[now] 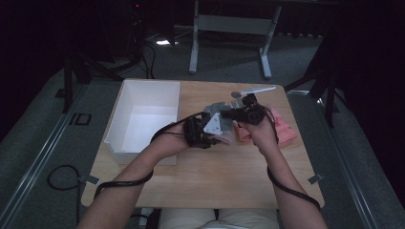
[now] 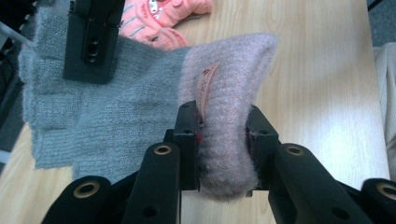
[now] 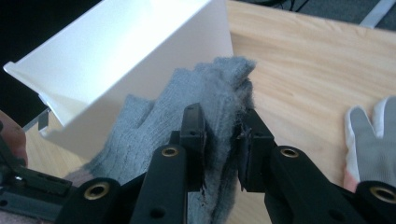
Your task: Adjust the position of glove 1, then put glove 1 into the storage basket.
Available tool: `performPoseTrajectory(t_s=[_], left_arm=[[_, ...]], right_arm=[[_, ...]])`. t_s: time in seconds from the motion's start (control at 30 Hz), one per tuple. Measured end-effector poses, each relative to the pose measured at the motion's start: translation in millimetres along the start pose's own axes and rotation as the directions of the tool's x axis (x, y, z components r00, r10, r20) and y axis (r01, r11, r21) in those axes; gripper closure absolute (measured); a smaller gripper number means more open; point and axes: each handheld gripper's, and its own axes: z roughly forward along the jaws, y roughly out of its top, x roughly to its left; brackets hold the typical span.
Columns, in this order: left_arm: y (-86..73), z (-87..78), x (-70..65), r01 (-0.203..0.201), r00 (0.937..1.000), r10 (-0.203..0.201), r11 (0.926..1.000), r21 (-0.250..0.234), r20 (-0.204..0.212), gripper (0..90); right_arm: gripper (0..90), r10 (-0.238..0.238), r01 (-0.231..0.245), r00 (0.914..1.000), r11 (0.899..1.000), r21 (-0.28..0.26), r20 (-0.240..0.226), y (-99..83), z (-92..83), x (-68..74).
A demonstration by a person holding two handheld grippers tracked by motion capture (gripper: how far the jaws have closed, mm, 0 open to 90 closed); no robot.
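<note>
1. The left tongs point(image 2: 224, 135) are clamping the fuzzy pink cuff point(image 2: 226, 93) of a grey ribbed-knit glove point(image 2: 116, 116).
2. The right tongs point(image 3: 222, 135) are pinching the glove's woolly grey fingers.
3. The glove is hanging above the pale wooden worktop point(image 1: 215, 167), beside a smooth white rectangular bin point(image 1: 143, 114).

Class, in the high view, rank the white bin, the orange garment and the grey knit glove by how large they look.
1. white bin, clearly largest.
2. orange garment.
3. grey knit glove, though the claws cover much of it, so second and third stay unsure.
</note>
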Motion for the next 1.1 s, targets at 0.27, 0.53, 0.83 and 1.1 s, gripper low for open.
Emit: performPoseTrajectory(t_s=[0.27, 0.53, 0.83, 1.1], left_arm=[[-16.2, -21.5, 16.4, 0.01, 0.9999, -0.01, 0.9999, -0.008, -0.008, 71.0], [-39.3, -42.1, 22.9, 0.046, 0.9986, -0.046, 0.9989, -0.011, -0.024, 71.0], [-68.2, -72.9, 26.7, 0.075, 0.9951, -0.075, 0.9972, 0.001, -0.064, 71.0], [-101.6, -91.9, 31.3, 0.1, 0.99, -0.098, 0.995, 0.01, -0.102, 70.9]], right_arm=[[75.0, -0.016, 0.016, 0.9997, 1.0, -0.011, -0.018, 24.3, 13.6, 14.3], [75.0, -0.049, 0.049, 0.9981, 0.999, -0.003, -0.039, 43.7, 33.1, 35.9], [75.0, -0.082, 0.082, 0.9939, 0.997, 0.007, -0.074, 64.6, 61.2, 67.2], [75.0, -0.094, 0.096, 0.9901, 0.995, 0.013, -0.104, 81.7, 94.9, 93.1]])
